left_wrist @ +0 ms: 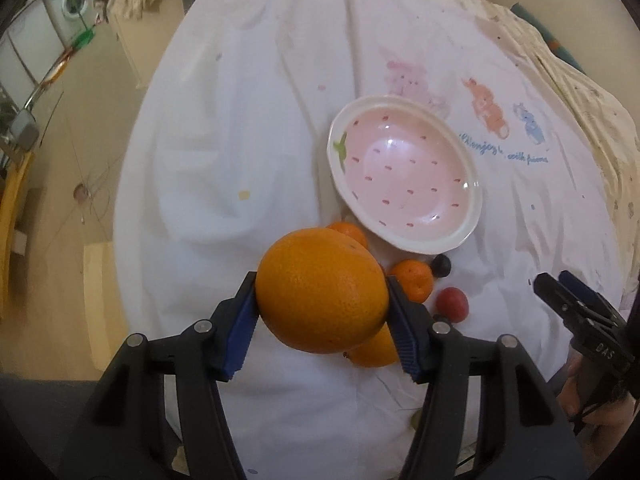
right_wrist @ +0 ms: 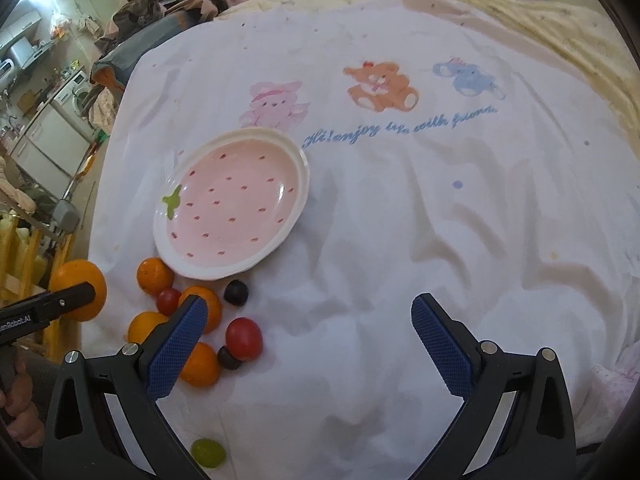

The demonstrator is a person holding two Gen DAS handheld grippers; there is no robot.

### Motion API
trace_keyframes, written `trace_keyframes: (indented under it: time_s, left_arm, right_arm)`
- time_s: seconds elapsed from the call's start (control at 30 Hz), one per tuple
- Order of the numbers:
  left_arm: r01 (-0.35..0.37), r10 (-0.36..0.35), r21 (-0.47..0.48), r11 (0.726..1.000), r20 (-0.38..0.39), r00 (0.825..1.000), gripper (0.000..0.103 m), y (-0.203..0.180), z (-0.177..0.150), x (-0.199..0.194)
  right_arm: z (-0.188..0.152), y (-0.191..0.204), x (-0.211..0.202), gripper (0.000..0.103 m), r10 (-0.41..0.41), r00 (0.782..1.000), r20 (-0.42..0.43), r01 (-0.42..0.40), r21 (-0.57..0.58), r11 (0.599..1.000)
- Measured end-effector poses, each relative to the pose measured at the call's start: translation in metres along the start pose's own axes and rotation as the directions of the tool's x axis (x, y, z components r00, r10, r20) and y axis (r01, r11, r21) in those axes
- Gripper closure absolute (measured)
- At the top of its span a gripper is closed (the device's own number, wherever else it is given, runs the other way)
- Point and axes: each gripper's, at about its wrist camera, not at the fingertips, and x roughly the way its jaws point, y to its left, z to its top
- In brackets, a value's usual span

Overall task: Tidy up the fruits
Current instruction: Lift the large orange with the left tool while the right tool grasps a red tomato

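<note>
My left gripper (left_wrist: 320, 280) is shut on a large orange (left_wrist: 322, 290) and holds it above the white cloth; the right wrist view shows this orange (right_wrist: 78, 284) at the far left. Beyond it lies a pink strawberry-patterned plate (left_wrist: 476, 200) (right_wrist: 236, 134) with nothing in it. Near the plate's front edge lie small oranges (right_wrist: 155, 275) (right_wrist: 202, 364), red tomatoes (right_wrist: 244, 338) (right_wrist: 168, 301) and dark berries (right_wrist: 236, 292). A green grape (right_wrist: 208, 453) lies closer in. My right gripper (right_wrist: 310, 304) stands open over bare cloth to the right of the fruit, holding nothing.
The white cloth (right_wrist: 400, 220) with cartoon animals covers a bed-like surface. Its left edge drops to a wooden floor (left_wrist: 80, 120). A yellow wooden rack (right_wrist: 24, 264) stands at the left, and a washing machine (left_wrist: 74, 0) stands far back.
</note>
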Motion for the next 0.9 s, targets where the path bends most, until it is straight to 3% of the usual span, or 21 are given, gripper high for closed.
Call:
trace_keyframes:
  time_s: [0.17,0.27,0.43,0.63,0.77,0.9]
  left_arm:
    - [-0.010,0.010,-0.005,1.000,0.004,1.000,0.047,0.002,0.002,0.002]
    - [0.006,-0.006,-0.023,1.000,-0.005,1.000,0.047,0.004,0.001,0.004]
    - [0.009,-0.010,-0.047,0.999,-0.016,1.000,0.047,0.007,0.001,0.009]
    - [0.026,-0.028,-0.063,0.998,-0.040,0.999,0.047,0.007,0.001,0.013]
    - [0.023,-0.025,-0.060,0.998,-0.036,0.999,0.047,0.006,0.001,0.014]
    - [0.010,-0.011,-0.052,0.999,-0.023,1.000,0.047,0.006,0.000,0.013]
  right_arm:
    - [0.005,-0.002,0.015,0.030,0.101,0.993,-0.063,-0.099,0.036,0.994]
    - [0.005,-0.001,0.031,0.042,0.153,0.982,-0.112,-0.146,0.071,0.987]
    - [-0.003,0.013,0.058,0.046,0.190,0.960,-0.205,-0.178,0.075,0.981]
    - [-0.013,0.027,0.085,0.048,0.155,0.947,-0.280,-0.150,0.040,0.988]
    - [-0.018,0.035,0.091,0.068,0.132,0.945,-0.300,-0.138,0.002,0.990]
    - [-0.016,0.032,0.085,0.070,0.154,0.947,-0.280,-0.155,0.021,0.988]
